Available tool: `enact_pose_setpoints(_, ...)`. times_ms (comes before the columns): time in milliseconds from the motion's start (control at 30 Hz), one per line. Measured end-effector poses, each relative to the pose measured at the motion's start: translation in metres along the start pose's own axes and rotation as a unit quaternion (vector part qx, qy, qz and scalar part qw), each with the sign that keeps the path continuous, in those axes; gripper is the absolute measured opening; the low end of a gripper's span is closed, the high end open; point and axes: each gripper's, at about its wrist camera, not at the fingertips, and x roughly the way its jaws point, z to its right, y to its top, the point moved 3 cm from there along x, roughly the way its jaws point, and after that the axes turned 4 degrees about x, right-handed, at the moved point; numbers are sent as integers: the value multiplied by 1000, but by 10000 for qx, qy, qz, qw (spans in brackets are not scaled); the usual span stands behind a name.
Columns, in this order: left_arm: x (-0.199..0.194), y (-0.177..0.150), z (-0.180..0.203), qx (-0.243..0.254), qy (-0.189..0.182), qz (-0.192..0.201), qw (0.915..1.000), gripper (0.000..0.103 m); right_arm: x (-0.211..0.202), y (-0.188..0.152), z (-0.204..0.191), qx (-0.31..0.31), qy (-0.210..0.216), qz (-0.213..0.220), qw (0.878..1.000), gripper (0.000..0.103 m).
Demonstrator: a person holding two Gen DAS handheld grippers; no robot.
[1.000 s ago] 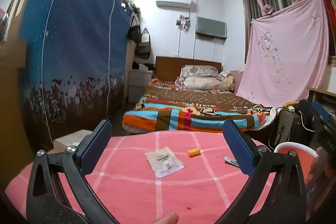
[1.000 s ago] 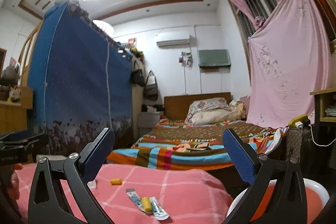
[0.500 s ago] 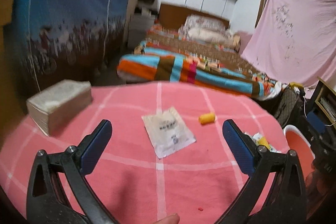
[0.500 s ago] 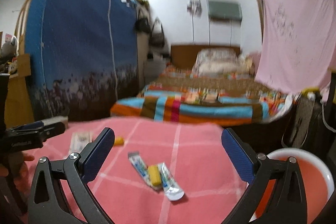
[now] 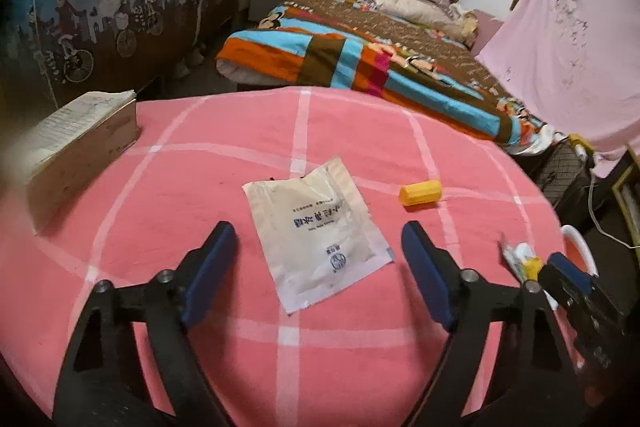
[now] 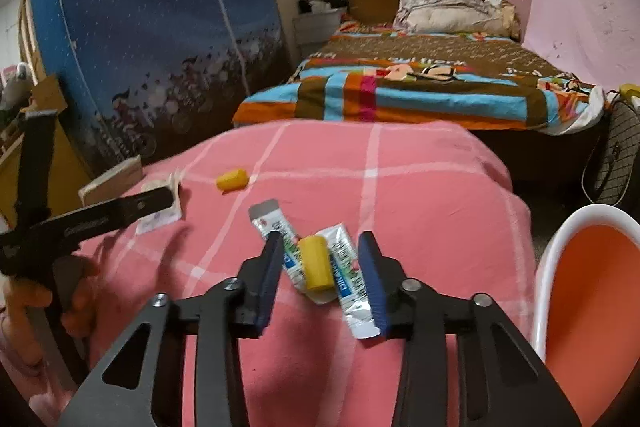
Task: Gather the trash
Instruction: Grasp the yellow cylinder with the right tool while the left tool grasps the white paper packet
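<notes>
Both grippers have tipped down from the room toward the pink checked tablecloth (image 5: pixel 208 311), and their jaws have just been closing. Held in the person's left hand, the left gripper (image 5: pixel 320 259) hovers over the flat white sachet (image 5: pixel 316 231), which lies between its half-closed jaws with clear gaps on either side; nothing is gripped. Narrower still, the right gripper (image 6: pixel 320 267) brackets the small heap of two crumpled wrappers (image 6: pixel 348 283) with a yellow cap (image 6: pixel 316 263) on top; the pads look just beside the wrappers rather than pressing them, so I read it as not yet clamped. Another yellow cap (image 5: pixel 420 191) sits alone further back, and a white bin with an orange inside (image 6: pixel 592 291) waits at the table's right edge. The sachet is probably light, limp and slick, lying flush on soft cloth, so pinching one raised edge or corner seems wiser than squeezing across it. The wrappers should crush easily; the hard cap may roll or pop out unless caught across its middle.
</notes>
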Motion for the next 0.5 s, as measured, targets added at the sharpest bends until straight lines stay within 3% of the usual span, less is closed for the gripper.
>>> enact_pose_setpoints(100, 3, 3, 3, 50, 116, -18, 9999, 60, 7, -1, -2, -44, 19, -197, 9998, 34)
enact_pose_setpoints(300, 8, 5, 12, 343, 249, -113, 9990, 44, 11, -1, -1, -44, 56, -324, 9994, 14)
enact_pose_setpoints(500, 6, 7, 12, 444, 176, -130, 9988, 27, 11, 0, -1, -15, 114, -314, 9994, 13)
